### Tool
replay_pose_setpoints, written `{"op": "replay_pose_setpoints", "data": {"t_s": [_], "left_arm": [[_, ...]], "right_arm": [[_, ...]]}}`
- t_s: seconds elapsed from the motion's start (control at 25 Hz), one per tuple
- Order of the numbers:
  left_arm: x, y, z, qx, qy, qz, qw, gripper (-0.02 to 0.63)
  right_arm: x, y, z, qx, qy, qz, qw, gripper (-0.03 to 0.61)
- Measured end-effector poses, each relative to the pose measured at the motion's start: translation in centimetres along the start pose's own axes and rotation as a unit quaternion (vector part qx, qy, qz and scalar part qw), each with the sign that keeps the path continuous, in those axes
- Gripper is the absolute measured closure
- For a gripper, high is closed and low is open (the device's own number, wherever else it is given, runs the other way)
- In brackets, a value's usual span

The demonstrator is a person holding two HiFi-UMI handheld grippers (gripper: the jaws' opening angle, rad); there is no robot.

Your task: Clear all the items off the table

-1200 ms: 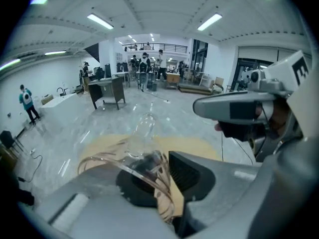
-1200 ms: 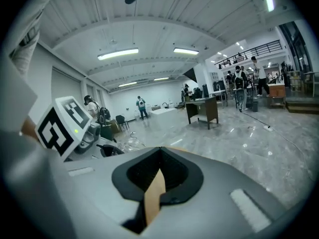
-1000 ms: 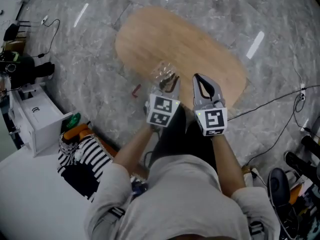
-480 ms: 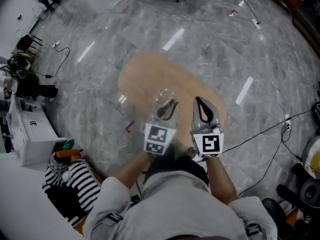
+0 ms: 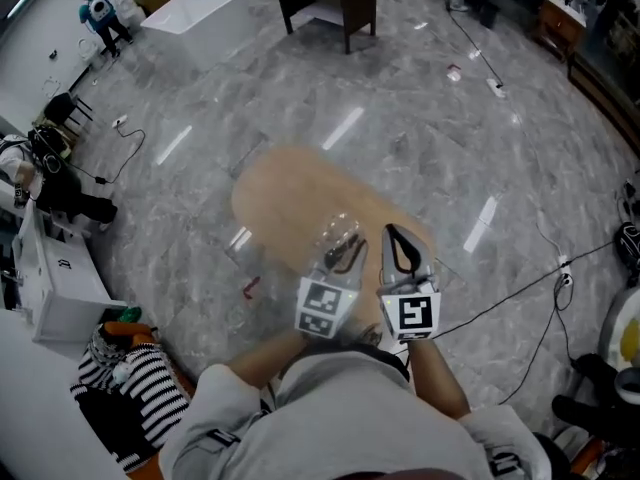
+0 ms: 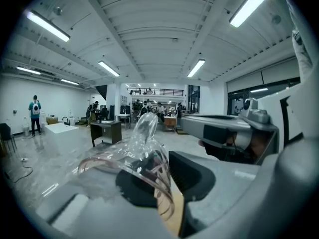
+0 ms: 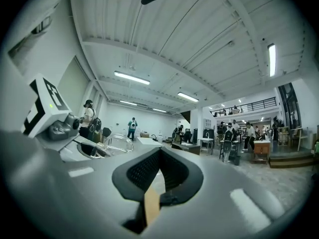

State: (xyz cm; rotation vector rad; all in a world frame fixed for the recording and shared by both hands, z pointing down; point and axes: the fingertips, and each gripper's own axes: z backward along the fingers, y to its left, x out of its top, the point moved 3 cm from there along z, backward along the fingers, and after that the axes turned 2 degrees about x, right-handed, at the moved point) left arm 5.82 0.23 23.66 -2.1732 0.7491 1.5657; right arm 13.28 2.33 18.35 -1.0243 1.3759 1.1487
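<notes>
- Jaws of the left gripper [image 6: 162,183] are clamped on what looks like a clear plastic cup [image 6: 132,151]. They pinch its thin wall so that the rim bows out of round. The cup is held in the air above the near end of the oval wooden table [image 5: 290,193].
- Right gripper [image 7: 159,156] has its jaws drawn together at the tips with nothing between them, and it sits just beside the left one.
- Handling, as I judge it: the cup is very light, soft-walled and slick. It buckles under the pinch and could slip out or crack if squeezed harder. A gentle hold across the wall just under the rim, where such plastic is stiffest, looks safest.
- Tabletop that shows is bare wood, but its near edge lies under the grippers and the person's body, so I cannot tell whether anything remains there.
- Transparency makes the cup's base and outline hard to trace, and whether it holds anything is unclear.
- Left of the table, a small red thing [image 5: 250,288] on the floor is too small to name.
</notes>
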Motion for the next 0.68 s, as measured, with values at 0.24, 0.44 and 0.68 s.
{"op": "replay_pose_setpoints", "data": {"t_s": [0.24, 0.44, 0.68], "left_arm": [[1.2, -1.3, -0.4, -0.019, 0.001, -0.013, 0.9997, 0.529], [1.0, -3.1, -1.0, -0.042, 0.007, -0.015, 0.9990, 0.529], [1.6, -5.0, -0.6, -0.057, -0.002, -0.033, 0.9978, 0.529]], "right_arm": [[0.4, -2.0, 1.9, -0.031, -0.003, 0.008, 0.999, 0.572], [0.1, -3.0, 3.4, -0.042, -0.004, 0.007, 0.999, 0.572], [0.4, -3.3, 5.3, -0.058, -0.021, 0.012, 0.998, 0.572]]}}
